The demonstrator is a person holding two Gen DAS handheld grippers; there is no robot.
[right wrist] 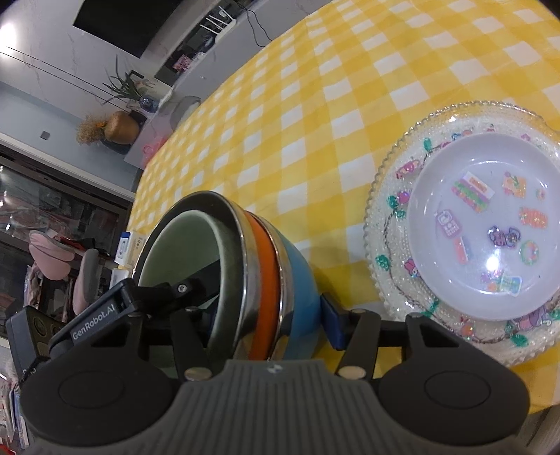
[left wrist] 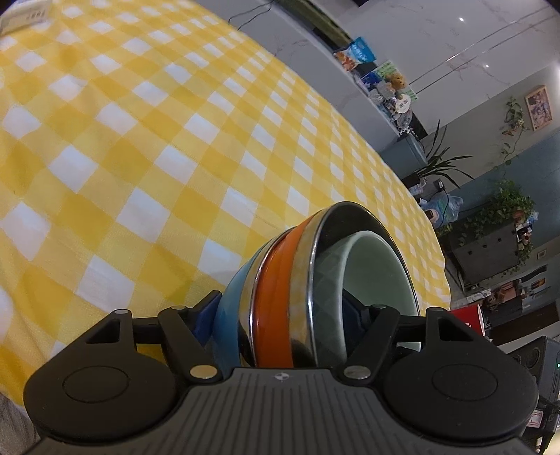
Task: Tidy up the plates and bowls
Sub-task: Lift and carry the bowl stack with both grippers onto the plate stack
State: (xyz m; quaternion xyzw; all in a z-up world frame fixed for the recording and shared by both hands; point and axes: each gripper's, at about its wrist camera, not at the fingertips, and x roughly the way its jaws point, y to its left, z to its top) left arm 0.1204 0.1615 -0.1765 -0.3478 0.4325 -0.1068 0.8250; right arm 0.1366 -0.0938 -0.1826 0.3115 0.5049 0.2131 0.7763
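A nested stack of bowls (left wrist: 280,297), blue, orange, steel-rimmed and pale green inside, is held tilted above the yellow checked tablecloth (left wrist: 140,140). My left gripper (left wrist: 280,315) is shut on the stack's wall, one finger outside, one inside. In the right wrist view the same stack (right wrist: 266,280) is gripped by my right gripper (right wrist: 266,315) from the opposite side. The left gripper's finger reaches into the green bowl (right wrist: 175,245). A white plate (right wrist: 490,227) with stickers lies on a beaded glass plate (right wrist: 385,245) to the right.
The table edge (right wrist: 140,196) runs close behind the stack. Beyond it are shelves, plants (left wrist: 504,206) and furniture. A white box (left wrist: 24,17) sits at the far table corner.
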